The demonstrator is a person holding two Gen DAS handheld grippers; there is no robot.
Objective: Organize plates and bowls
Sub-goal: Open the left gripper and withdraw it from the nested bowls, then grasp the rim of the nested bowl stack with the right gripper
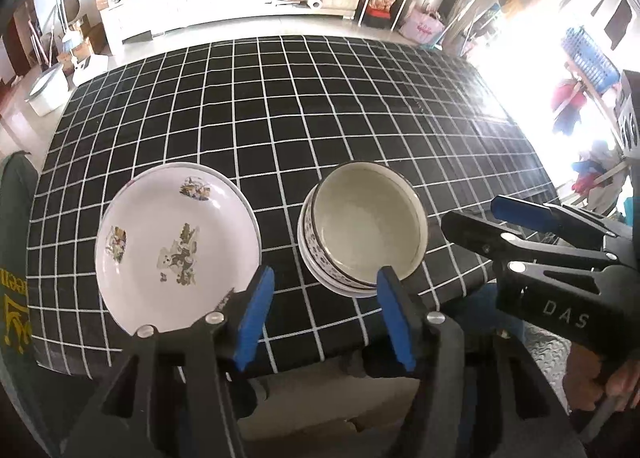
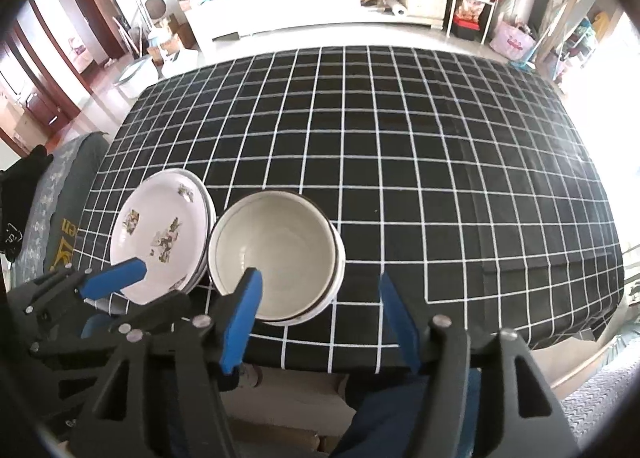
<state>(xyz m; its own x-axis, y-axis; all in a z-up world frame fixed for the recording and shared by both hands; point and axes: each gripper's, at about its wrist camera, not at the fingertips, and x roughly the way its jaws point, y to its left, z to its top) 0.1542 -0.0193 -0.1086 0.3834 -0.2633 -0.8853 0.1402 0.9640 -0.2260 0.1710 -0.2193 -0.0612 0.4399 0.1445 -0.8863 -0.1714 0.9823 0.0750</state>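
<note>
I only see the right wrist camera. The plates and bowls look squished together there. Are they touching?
Observer: No. The left wrist view shows the plate stack and the bowl stack apart, with tablecloth between them.
Operator: Are the bowls plain on the outside?
Observer: No, their outsides have a blue pattern.
Operator: Is the left gripper holding something?
Observer: No. The left gripper is open, with nothing between its pads.

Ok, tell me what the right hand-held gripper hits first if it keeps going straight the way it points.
Probably the checked tablecloth, just right of the stacked bowls. The right hand-held gripper is open and empty; depth is uncertain.
</note>
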